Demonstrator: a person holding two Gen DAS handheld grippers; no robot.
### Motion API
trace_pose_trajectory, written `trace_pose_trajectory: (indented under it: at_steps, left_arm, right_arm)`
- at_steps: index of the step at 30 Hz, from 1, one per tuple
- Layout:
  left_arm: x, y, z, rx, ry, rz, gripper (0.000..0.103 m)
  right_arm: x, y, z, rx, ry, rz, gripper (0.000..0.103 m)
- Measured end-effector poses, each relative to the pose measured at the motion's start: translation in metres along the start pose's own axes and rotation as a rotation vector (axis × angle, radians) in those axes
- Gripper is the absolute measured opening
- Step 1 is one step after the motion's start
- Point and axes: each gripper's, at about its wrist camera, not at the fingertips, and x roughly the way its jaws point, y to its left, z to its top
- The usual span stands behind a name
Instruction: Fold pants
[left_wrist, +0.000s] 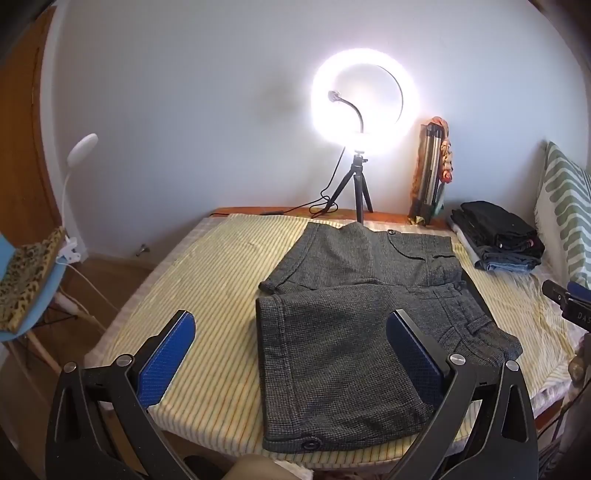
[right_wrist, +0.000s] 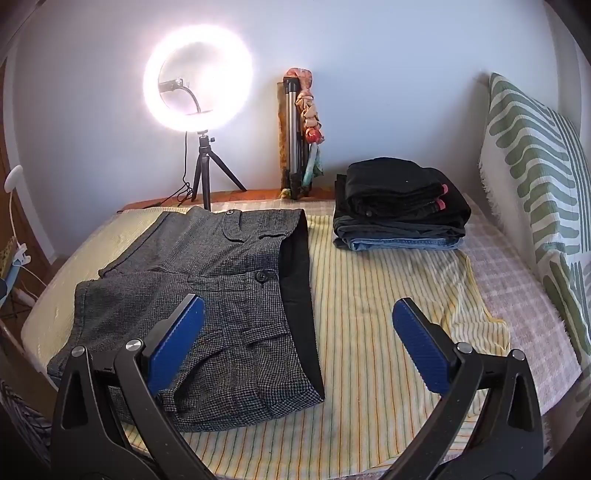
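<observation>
Left gripper (left_wrist: 291, 334) hovers over the near edge of the bed, jaws spread wide and holding nothing. Its right finger (left_wrist: 413, 354) sits above the shorts (left_wrist: 332, 362); its left finger (left_wrist: 168, 358) sits above the bare striped sheet (left_wrist: 207, 295). Right gripper (right_wrist: 299, 325) is likewise spread wide and empty. Its left finger (right_wrist: 177, 339) overlaps the shorts (right_wrist: 207, 295), and its right finger (right_wrist: 417, 343) is over the sheet (right_wrist: 369, 295).

Grey checked shorts lie flat on the sheet, legs pointing left, black waistband (right_wrist: 295, 288) to the right. The near leg overlaps the far one.

Open sheet lies on both sides of the shorts. To the right, it runs to a stack (right_wrist: 399, 210) of folded clothes at the far edge, well apart from the shorts. A patterned cushion (right_wrist: 535, 177) borders the right side.

A lit ring light (left_wrist: 364, 99) on a tripod stands just behind the shorts' far edge.

Only the left view shows the bed's left edge, with a chair (left_wrist: 26, 280) and a lamp (left_wrist: 83, 146) beyond it, and the tip of the right gripper at the frame's right. Only the right view shows the full waistband.
</observation>
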Motion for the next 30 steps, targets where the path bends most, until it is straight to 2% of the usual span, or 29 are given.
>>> trace_pose_trajectory:
  at_steps: [30]
  left_arm:
    - [0.0021,-0.0032,0.0017,-0.005,0.002,-0.004,0.103]
  right_arm:
    - [0.0017,-0.0008,-0.0020,-0.011,0.003,0.009,0.103]
